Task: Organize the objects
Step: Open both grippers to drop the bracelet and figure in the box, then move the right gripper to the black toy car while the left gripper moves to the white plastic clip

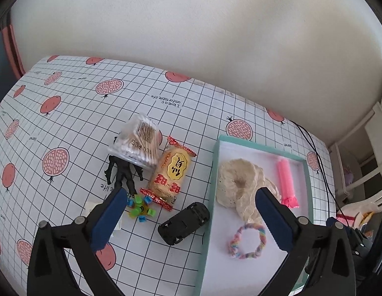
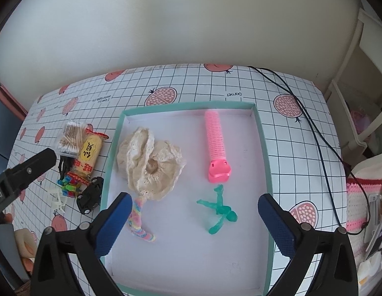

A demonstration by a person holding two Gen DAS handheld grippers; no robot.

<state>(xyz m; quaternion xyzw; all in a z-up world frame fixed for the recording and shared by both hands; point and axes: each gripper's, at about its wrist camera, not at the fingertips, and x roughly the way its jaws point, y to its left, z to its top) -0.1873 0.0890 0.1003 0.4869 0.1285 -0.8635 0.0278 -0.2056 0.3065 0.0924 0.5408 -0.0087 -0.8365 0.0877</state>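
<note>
Your left hand-held gripper (image 1: 191, 206) is released, its blue ribbed pads spread wide and empty above the worktop (image 1: 67, 113), a white oilcloth ruled in black squares and printed with pink pomegranates. Between the pads, at 6 o'clock of the clutter, a glossy black toy car (image 1: 183, 223) lies just beside the tray's left wall. At 9 o'clock of the car sits a small toy of green, blue and yellow plastic blocks (image 1: 139, 208); a black moulded figurine (image 1: 122, 175) lies at 11 o'clock, partly under a clear box of cotton swabs (image 1: 139, 143). A crinkled snack packet (image 1: 170, 172), yellow with red ends, lies beside the box.

Your right hand-held gripper (image 2: 194, 207) is likewise released and empty, over the shallow teal-rimmed tray (image 2: 262, 148). On its white floor: a cream crocheted lace piece (image 2: 151, 162) at 10 o'clock, a ridged pink plastic roller (image 2: 215, 143) at 1 o'clock, a translucent green figurine (image 2: 219, 209) at centre, and a fuzzy pastel-rainbow loop (image 2: 139, 222) at 8 o'clock, touching the lace.
</note>
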